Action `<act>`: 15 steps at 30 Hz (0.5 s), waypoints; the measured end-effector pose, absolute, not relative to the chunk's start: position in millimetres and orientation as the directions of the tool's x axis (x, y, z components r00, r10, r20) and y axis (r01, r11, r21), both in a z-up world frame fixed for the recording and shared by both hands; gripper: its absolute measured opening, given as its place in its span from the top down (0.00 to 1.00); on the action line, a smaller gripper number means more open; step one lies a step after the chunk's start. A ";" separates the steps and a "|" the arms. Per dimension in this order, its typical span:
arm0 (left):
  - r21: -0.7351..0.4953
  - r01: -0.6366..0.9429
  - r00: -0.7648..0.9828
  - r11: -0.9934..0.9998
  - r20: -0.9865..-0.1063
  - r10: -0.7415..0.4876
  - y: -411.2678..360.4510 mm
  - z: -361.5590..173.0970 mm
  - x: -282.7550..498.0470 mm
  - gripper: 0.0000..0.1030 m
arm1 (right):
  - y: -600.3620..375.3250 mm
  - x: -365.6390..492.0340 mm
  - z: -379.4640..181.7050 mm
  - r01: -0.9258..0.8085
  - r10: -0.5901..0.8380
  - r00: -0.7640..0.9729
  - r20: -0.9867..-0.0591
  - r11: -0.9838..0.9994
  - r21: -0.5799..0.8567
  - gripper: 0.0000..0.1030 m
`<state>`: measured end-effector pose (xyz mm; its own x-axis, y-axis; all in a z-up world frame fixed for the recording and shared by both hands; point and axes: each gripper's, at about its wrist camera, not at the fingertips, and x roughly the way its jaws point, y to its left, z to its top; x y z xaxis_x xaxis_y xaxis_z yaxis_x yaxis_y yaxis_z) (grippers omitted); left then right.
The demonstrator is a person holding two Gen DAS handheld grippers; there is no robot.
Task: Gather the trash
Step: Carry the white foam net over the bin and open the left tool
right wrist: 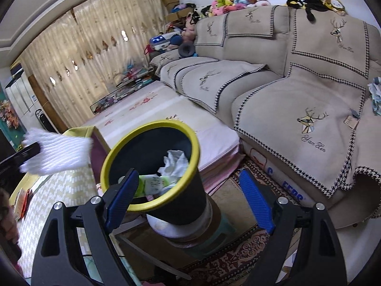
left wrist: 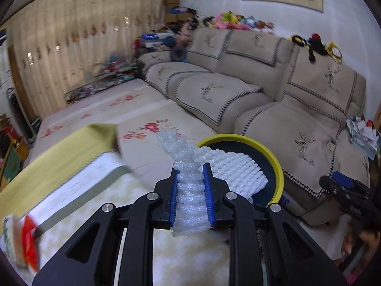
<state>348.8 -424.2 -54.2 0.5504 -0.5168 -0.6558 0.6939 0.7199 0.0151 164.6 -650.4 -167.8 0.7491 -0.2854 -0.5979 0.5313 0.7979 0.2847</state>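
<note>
Pinching a twisted white foam net sleeve (left wrist: pixel 190 190) between its blue pads, the left gripper (left wrist: pixel 192 174) holds the sleeve up on the near side of the trash bin (left wrist: pixel 273 157) — the sleeve's loose, fanned end hangs over the bin's yellow rim, above the dark inside. From the right wrist view the same sleeve (right wrist: pixel 57 153) shows as a blurred white shape to the left of the bin (right wrist: pixel 176 205), still outside the rim as far as that smeared patch allows one to judge.

The right gripper (right wrist: pixel 188 202) has its fingers spread wide with nothing between them; the bin stands in the gap, its left finger overlapping the rim in the picture, though contact cannot be told. Inside the bin lie crumpled white tissue (right wrist: pixel 173 163) and a pale green-and-white wrapper (right wrist: pixel 154 183). The bin sits raised on a round stand (right wrist: pixel 181 231) over a patterned rug (right wrist: pixel 238 257).

Behind the bin runs a beige sofa (right wrist: pixel 285 90) with checked-trim covers — plush toys (right wrist: pixel 228 2) line its back. Left of the bin is a table with a yellow cloth (left wrist: pixel 59 157).
</note>
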 end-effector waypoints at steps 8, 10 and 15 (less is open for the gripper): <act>0.046 0.724 0.499 0.688 -0.723 -0.477 -524.0 -101.1 377.9 0.74 | -665.5 156.3 -171.8 0.554 -0.295 0.734 -0.612 0.781 0.289 0.20; 0.040 0.721 0.492 0.691 -0.733 -0.470 -533.6 -110.5 382.5 0.71 | -667.0 153.8 -171.2 0.559 -0.300 0.733 -0.610 0.777 0.289 0.20; 0.033 0.703 0.495 0.710 -0.740 -0.456 -541.9 -122.3 391.9 0.47 | -666.1 151.2 -166.8 0.564 -0.309 0.734 -0.605 0.773 0.289 0.19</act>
